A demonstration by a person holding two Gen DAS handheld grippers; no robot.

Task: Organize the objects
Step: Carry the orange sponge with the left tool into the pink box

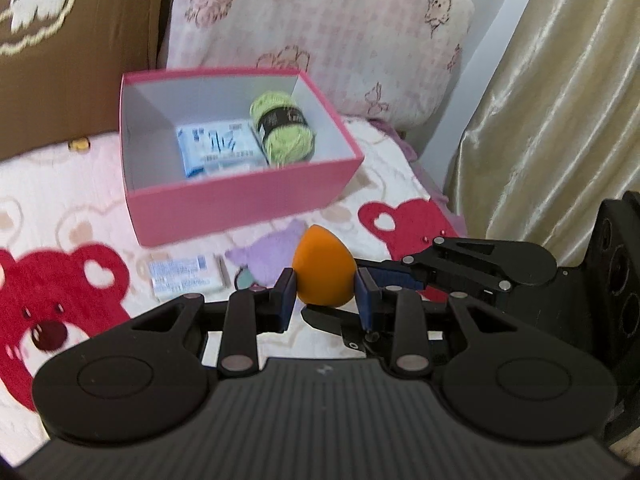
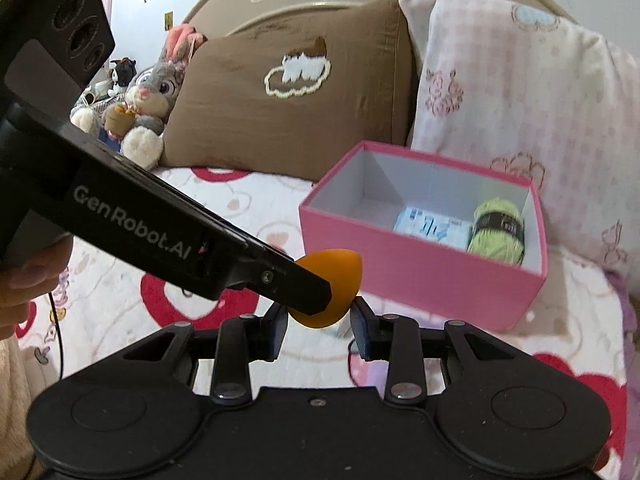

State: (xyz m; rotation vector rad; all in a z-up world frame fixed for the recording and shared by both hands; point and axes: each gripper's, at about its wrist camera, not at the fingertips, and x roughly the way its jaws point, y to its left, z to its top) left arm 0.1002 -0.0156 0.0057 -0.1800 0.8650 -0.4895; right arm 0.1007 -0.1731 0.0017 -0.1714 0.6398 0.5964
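Note:
An orange egg-shaped sponge (image 1: 324, 270) sits between the fingers of my left gripper (image 1: 326, 292), which is shut on it above the bed. In the right wrist view the same sponge (image 2: 340, 270) also lies between the fingers of my right gripper (image 2: 320, 320); whether they press on it I cannot tell. The left gripper's body (image 2: 160, 236) crosses that view. A pink box (image 1: 240, 200) stands beyond, holding a green yarn ball (image 1: 284, 128) and a blue-white packet (image 1: 218, 146). The box (image 2: 420, 284) shows in the right wrist view too.
On the bear-print blanket (image 1: 60, 208) lie another blue-white packet (image 1: 186, 276) and a purple cloth piece (image 1: 272, 256). A brown pillow (image 2: 292, 96) and a pink floral pillow (image 2: 520, 120) stand behind the box. A plush rabbit (image 2: 148, 104) sits far left. Curtains (image 1: 560, 100) hang right.

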